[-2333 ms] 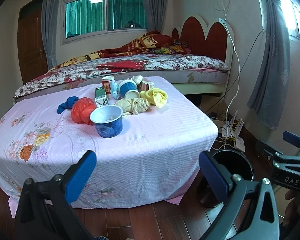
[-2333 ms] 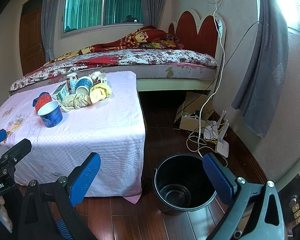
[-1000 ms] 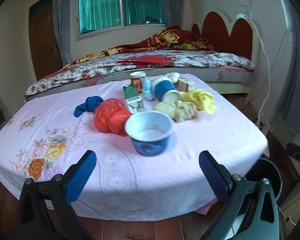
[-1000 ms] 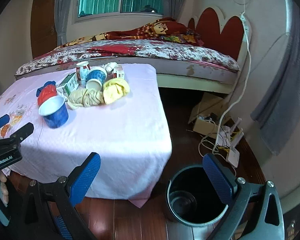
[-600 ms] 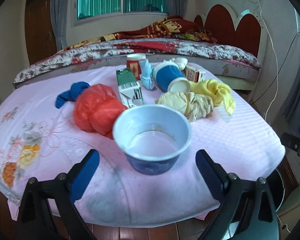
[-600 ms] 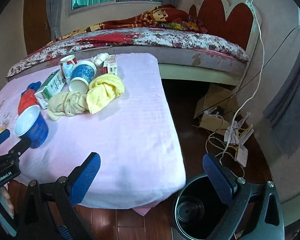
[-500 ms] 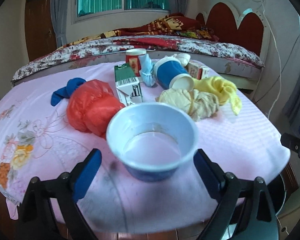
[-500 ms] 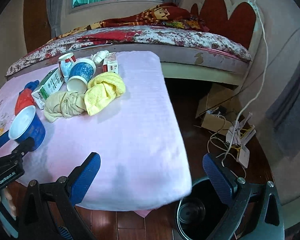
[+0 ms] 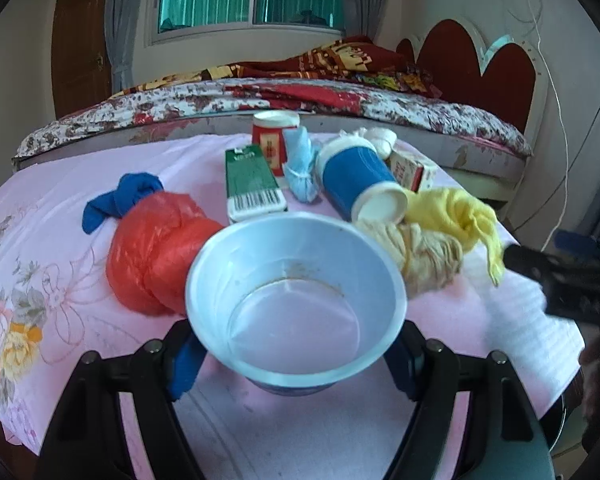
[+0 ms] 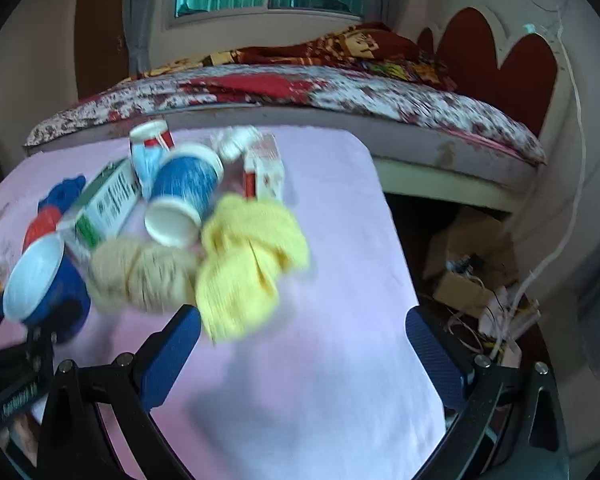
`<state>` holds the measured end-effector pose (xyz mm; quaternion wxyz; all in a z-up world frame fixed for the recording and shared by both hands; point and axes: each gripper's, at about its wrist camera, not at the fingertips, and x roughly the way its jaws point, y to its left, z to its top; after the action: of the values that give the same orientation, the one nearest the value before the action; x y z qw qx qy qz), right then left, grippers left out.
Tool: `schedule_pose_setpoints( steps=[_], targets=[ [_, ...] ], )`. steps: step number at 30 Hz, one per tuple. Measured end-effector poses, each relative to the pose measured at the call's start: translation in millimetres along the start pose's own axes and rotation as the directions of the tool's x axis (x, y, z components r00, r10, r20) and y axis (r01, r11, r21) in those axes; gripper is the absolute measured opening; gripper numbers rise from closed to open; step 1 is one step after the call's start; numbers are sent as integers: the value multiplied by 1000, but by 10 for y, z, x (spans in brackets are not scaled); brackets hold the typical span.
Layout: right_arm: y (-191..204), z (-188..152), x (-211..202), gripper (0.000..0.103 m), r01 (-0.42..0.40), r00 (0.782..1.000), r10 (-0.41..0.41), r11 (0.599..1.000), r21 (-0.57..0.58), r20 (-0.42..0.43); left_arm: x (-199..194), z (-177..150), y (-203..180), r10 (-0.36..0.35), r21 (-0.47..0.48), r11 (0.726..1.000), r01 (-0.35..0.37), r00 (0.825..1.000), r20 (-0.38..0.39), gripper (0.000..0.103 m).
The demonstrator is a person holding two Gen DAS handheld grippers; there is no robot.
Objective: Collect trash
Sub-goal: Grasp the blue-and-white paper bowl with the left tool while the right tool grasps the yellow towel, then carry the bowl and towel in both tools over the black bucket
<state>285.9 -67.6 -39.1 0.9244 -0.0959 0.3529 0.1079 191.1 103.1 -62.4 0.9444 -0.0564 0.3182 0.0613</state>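
Closer now, left claw (image 9: 296,354) straddles blue bowl (image 9: 296,300); only residue inside.

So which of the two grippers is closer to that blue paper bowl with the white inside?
Left. The left gripper has its fingers on either side of the blue paper bowl; the right gripper is off to the side, nearer the yellow cloth.
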Motion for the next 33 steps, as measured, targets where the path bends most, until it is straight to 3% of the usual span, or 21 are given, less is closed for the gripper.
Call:
schedule_pose_setpoints(
  steps=[8, 9, 11, 15, 33],
  targets=[
    [171, 387, 563, 100, -61, 996, 61, 998, 5, -58, 130, 107, 67, 5, -17, 1000, -5, 1000, -15, 77],
    [170, 401, 617, 95, -69, 995, 70, 998, 10, -71, 137, 109, 64, 5, -14, 1000, -5, 1000, -16, 77],
    [135, 408, 755, 58, -119, 985, 124, 992, 47, -119, 136, 106, 61, 5, -6, 1000, -5, 1000, -15, 77],
    [51, 401, 738, 41, -171, 976, 182, 980, 100, -116, 96, 75, 38, 1, 14, 1000, -1, 1000, -10, 77],
    [-435, -62, -633, 38, -145, 989, 143, 988, 58, 44, -426, -30, -281, -55, 72, 996, 52, 998, 34, 77]
  ],
)
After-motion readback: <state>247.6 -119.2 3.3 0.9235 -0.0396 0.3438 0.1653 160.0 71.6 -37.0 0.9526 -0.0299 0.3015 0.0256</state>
